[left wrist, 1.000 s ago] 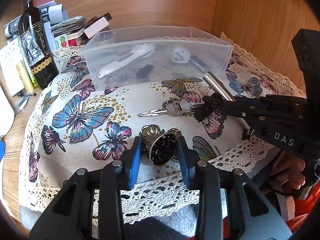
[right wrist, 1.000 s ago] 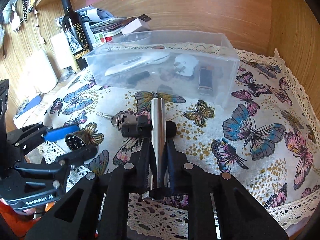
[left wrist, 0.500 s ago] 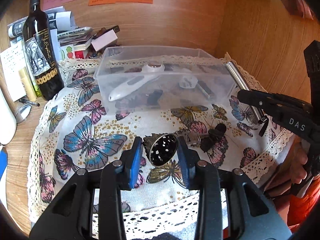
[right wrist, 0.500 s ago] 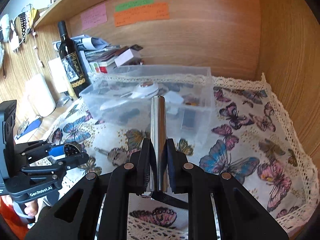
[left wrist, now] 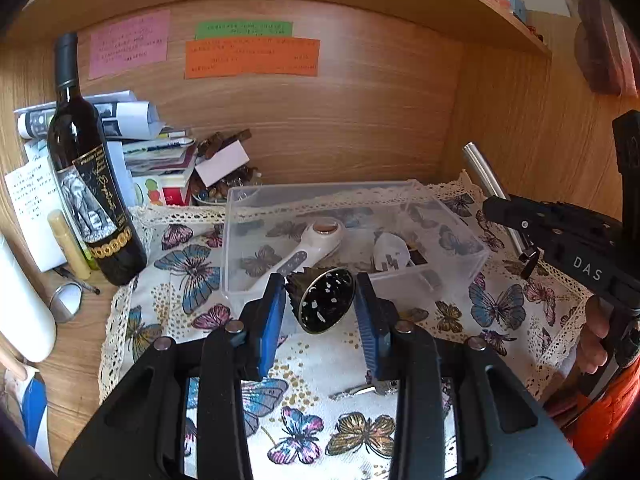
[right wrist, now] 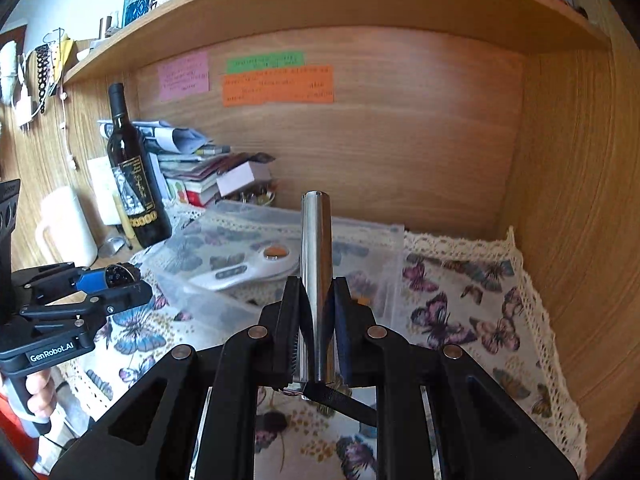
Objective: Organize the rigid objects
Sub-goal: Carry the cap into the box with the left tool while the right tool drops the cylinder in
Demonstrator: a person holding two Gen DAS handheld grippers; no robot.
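Note:
My left gripper (left wrist: 320,300) is shut on a small round metal piece with a dark speckled face (left wrist: 326,300), held in the air just before the near wall of a clear plastic box (left wrist: 240,240). My right gripper (right wrist: 318,312) is shut on a silver metal tube (right wrist: 316,256) that points up, above the box's right side; the tube also shows in the left wrist view (left wrist: 486,176). In the box lie a white handheld device (left wrist: 312,244) and a white plug (left wrist: 390,248). A key bunch (left wrist: 360,390) lies on the butterfly cloth (left wrist: 180,264).
A dark wine bottle (left wrist: 88,184) stands at the left edge of the cloth, with stacked papers and books (left wrist: 160,152) behind. Wooden walls close the back and right, a shelf runs overhead. A white jug (right wrist: 66,228) stands far left.
Both grippers have risen from the cloth with their objects. The metal piece and the tube are lifted to box height; the keys stay on the cloth.

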